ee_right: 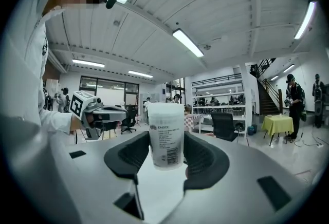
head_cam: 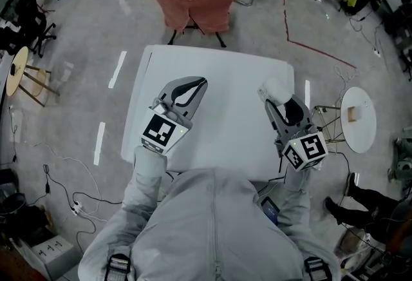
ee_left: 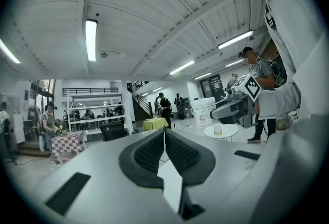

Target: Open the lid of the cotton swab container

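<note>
Right gripper holds cotton swab container | left gripper jaws together | white table below

A white desk stands on grey floor — pink-draped chair beyond, round table beside it — strip lights overhead.

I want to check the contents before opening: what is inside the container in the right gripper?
Its contents cannot be seen. The cotton swab container has a cloudy white wall with a printed label, which covers them. The right gripper clamps its sides.
</note>
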Tool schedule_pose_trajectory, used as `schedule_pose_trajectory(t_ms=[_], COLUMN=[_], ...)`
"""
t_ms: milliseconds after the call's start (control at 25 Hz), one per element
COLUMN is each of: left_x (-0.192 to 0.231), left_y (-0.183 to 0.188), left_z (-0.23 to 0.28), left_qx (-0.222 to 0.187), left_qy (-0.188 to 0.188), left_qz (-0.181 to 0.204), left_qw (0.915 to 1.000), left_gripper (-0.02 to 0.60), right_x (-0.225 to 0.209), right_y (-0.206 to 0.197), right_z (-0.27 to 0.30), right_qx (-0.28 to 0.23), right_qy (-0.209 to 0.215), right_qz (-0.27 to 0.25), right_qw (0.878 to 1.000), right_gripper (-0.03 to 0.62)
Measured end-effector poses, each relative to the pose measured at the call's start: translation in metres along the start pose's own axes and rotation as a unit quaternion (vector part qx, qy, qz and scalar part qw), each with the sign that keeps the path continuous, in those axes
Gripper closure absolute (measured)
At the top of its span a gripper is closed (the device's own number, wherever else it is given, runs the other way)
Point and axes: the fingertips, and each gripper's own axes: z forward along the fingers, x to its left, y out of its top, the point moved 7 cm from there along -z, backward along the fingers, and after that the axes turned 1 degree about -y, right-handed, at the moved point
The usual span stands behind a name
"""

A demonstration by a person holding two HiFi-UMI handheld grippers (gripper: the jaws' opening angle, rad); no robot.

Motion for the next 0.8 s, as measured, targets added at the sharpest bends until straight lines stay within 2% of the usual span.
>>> schedule_pose_trajectory(t_ms=[120,320,400,560,680,720,760,800], left_x=[0.000,0.003,0.000,-0.010,-0.014,-0.016,-0.019,-0.022], left_y=[0.004,0.023,0.031,0.033,0.031,0.028,0.025,0.022], left_z=[0.002,0.014,0.022,0.034,0.038,0.040,0.042,0.044], left_qx=[0.012,0.033,0.041,0.077,0.097,0.108,0.120,0.130], left_qy=[-0.016,-0.043,-0.071,-0.148,-0.188,-0.200,-0.209,-0.216], left_qz=[0.013,0.060,0.079,0.139,0.161,0.171,0.182,0.192], left_qw=[0.9997,0.9967,0.9935,0.9762,0.9638,0.9588,0.9533,0.9484], left_gripper=[0.560,0.559,0.558,0.558,0.551,0.491,0.457,0.456], right_x=[0.001,0.004,0.006,0.013,0.017,0.018,0.020,0.021], right_y=[-0.003,-0.009,-0.013,-0.020,-0.026,-0.029,-0.032,-0.035], right_z=[0.004,0.012,0.014,0.020,0.024,0.026,0.027,0.029], right_qx=[0.005,0.014,0.018,0.026,0.032,0.035,0.039,0.042], right_qy=[0.005,0.016,0.026,0.055,0.083,0.090,0.096,0.100], right_qz=[-0.003,-0.005,-0.005,-0.003,0.002,0.002,0.001,0.000], right_qw=[1.000,1.000,0.999,0.998,0.996,0.995,0.995,0.994], right_gripper=[0.361,0.361,0.361,0.362,0.362,0.362,0.362,0.362])
